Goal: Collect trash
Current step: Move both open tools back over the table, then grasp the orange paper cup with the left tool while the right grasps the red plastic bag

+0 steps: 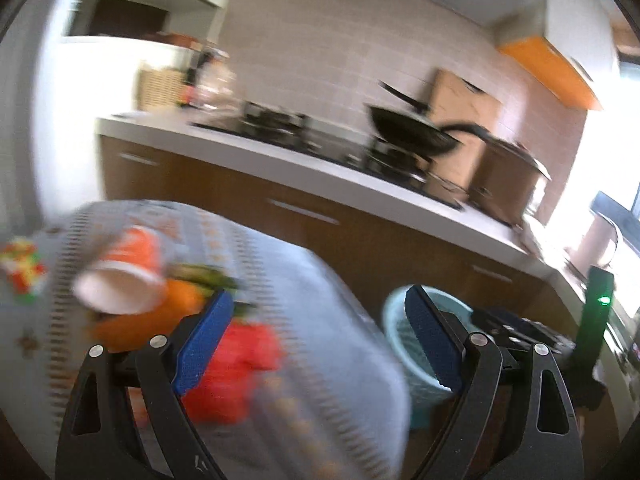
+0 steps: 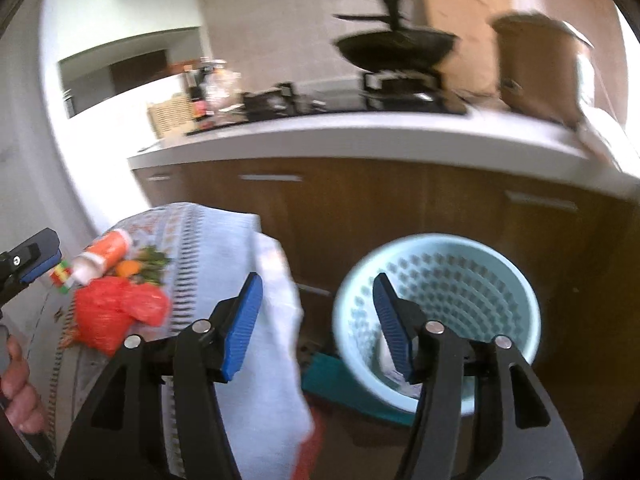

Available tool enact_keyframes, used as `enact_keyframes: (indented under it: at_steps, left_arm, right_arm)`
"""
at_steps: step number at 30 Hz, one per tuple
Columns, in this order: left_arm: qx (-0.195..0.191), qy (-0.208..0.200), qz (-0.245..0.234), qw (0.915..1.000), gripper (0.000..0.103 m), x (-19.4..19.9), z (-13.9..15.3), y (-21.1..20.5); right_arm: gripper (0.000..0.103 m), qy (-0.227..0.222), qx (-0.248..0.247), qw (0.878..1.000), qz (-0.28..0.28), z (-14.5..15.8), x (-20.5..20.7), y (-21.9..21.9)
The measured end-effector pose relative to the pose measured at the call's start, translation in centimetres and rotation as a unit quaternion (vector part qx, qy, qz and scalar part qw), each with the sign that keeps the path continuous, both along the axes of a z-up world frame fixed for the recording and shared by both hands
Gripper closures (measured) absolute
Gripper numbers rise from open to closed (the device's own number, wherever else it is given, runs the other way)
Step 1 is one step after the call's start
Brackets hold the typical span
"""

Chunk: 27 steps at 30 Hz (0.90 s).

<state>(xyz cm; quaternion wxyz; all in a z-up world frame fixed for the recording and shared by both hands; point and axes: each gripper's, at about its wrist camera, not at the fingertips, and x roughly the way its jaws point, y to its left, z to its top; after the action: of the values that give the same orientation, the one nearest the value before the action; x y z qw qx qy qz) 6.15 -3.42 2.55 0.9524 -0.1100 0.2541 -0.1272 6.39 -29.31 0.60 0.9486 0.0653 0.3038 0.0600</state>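
Trash lies on a table with a patterned cloth [image 2: 224,248]: an orange paper cup [image 1: 120,276] on its side, orange peel [image 1: 160,316] with green scraps [image 1: 208,274], and a crumpled red plastic bag [image 1: 234,364]. A light blue perforated bin [image 2: 440,272] stands on the floor right of the table; it also shows in the left wrist view [image 1: 404,332]. My left gripper [image 1: 318,338] is open and empty over the table's right edge, beside the red bag. My right gripper [image 2: 318,320] is open and empty between the table and the bin. The cup [image 2: 106,252] and red bag [image 2: 116,312] lie left of it.
A small multicoloured cube [image 1: 24,270] lies at the table's left. Behind runs a kitchen counter [image 2: 360,136] with wooden cabinets, a stove with a black wok [image 1: 412,130], a cutting board [image 2: 460,12] and a pot. A teal object [image 2: 340,384] lies on the floor by the bin.
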Motion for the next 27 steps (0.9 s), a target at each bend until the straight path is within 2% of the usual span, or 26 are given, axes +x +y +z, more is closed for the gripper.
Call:
enact_keyframes:
  at_steps: [3, 5, 8, 12, 15, 18, 23, 26, 27]
  left_arm:
    - [0.0, 0.004, 0.056, 0.9984, 0.017, 0.0, 0.6, 5.2]
    - [-0.011, 0.011, 0.073, 0.9972, 0.017, 0.4, 0.9, 7.8]
    - [-0.021, 0.03, 0.085, 0.9957, 0.017, 1.6, 0.8, 11.5]
    - [-0.012, 0.059, 0.087, 0.9943, 0.014, 5.0, -0.7, 14.4]
    - [-0.021, 0.096, 0.083, 0.9917, 0.014, 7.7, -2.9, 15.3]
    - [-0.057, 0.127, 0.073, 0.9876, 0.014, 9.7, -5.1, 16.2]
    - [-0.065, 0.155, 0.069, 0.9834, 0.016, 12.3, -7.3, 15.6]
    - [-0.069, 0.161, 0.067, 0.9823, 0.025, 13.2, -8.2, 15.3]
    - [-0.072, 0.161, 0.064, 0.9821, 0.028, 13.3, -8.4, 15.2]
  right_arm:
    - [0.044, -0.005, -0.009, 0.999, 0.031, 0.6, 0.5, 3.2]
    - [0.044, -0.004, -0.016, 0.999, 0.05, 0.7, 0.9, 5.4]
    - [0.044, 0.001, -0.022, 0.997, 0.079, 0.6, 1.4, 8.4]
    - [0.044, 0.011, -0.035, 0.993, 0.11, 0.0, 1.7, 12.1]
    - [0.044, 0.02, -0.038, 0.99, 0.131, -0.4, 1.7, 14.1]
    - [0.044, 0.023, -0.044, 0.988, 0.148, -0.7, 1.3, 15.8]
    - [0.039, 0.034, -0.048, 0.984, 0.171, -1.5, 1.0, 18.2]
    - [0.037, 0.045, -0.049, 0.982, 0.179, -2.2, 1.2, 19.4]
    - [0.034, 0.048, -0.047, 0.981, 0.179, -2.3, 1.3, 19.7]
